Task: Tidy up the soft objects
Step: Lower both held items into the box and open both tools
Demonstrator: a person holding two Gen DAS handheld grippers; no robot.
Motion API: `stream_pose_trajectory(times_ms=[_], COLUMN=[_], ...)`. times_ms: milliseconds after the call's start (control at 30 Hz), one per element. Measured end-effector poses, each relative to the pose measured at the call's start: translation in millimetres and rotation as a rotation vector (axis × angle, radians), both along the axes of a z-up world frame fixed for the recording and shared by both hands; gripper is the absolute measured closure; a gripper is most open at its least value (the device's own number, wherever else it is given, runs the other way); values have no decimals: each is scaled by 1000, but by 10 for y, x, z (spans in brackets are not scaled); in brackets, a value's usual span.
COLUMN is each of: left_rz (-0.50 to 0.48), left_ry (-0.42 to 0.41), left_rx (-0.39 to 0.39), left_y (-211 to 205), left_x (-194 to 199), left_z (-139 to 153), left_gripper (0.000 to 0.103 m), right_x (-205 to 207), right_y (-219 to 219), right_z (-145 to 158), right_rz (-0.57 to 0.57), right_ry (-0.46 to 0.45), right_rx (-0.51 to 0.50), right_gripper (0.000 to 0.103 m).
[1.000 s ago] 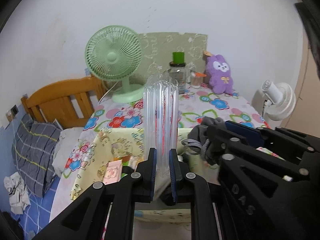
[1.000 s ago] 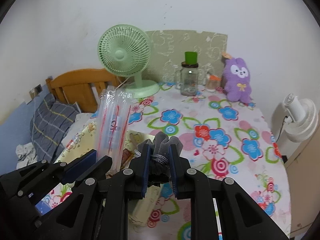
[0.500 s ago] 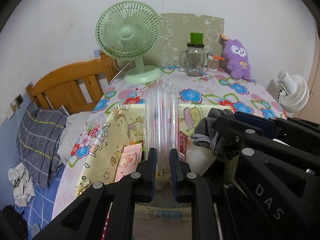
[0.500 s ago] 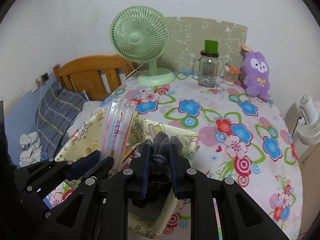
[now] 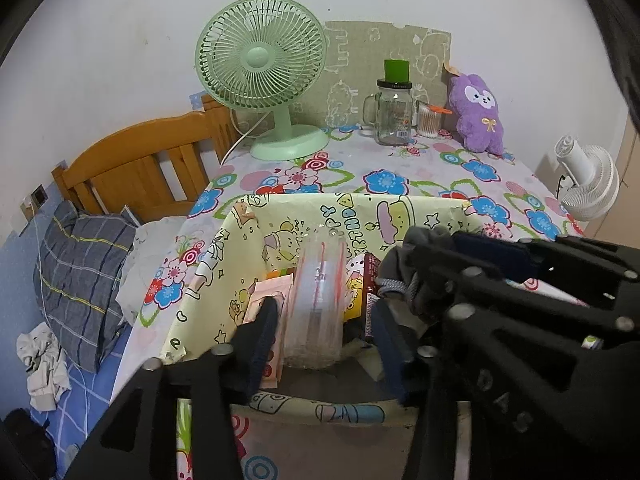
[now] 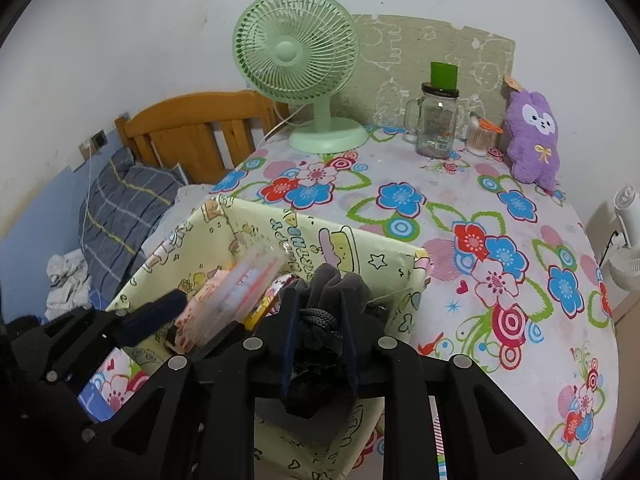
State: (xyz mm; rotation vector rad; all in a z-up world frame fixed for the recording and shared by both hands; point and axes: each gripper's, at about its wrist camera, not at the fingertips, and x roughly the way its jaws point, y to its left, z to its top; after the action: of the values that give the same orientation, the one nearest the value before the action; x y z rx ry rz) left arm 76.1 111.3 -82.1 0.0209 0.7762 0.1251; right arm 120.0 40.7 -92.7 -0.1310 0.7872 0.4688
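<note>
My left tongs [image 5: 326,340] have just been opening and stand apart around the clear plastic packet [image 5: 316,300], which leans inside the yellow box [image 5: 400,212] on the bench [image 6: 500,208]. My right tongs [image 6: 318,344] grip the grey pouch [image 6: 336,284] above that box.

Two black plastic grippers, left gripper [image 5: 326,344] and right gripper [image 6: 318,344], each with two long fingers. Dark blue pads [image 5: 262,344] on the inner sides of the fingertips. Round silver screws [image 6: 251,343] at the joints. Cut-out holes along the black arms. Raised letters "DAS" [image 5: 502,402] on the side of the right one.
</note>
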Motion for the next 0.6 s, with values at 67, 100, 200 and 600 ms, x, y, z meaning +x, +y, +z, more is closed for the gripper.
stream_pose_trajectory(times_ms=[67,100,200,600], left_rz=[-1,-5,-13,-46], left_ry=[-8,-10,-22,-83], left_rx=[-4,-6,-6,9], left_y=[-9,-19,-46,-238], left_x=[-15,-24,-49,-200], left_z=[21,31,61,225], left_gripper=[42,41,35,13], right_x=[-11,-18,-47,-240], right_y=[20,25,-3,-209], right_z=[-8,-10,29,227], right_rz=[14,19,11,-12], right_ry=[6,7,-9,-83], right_rx=[-10,-15,-10,0], right_gripper=[69,59,34,15])
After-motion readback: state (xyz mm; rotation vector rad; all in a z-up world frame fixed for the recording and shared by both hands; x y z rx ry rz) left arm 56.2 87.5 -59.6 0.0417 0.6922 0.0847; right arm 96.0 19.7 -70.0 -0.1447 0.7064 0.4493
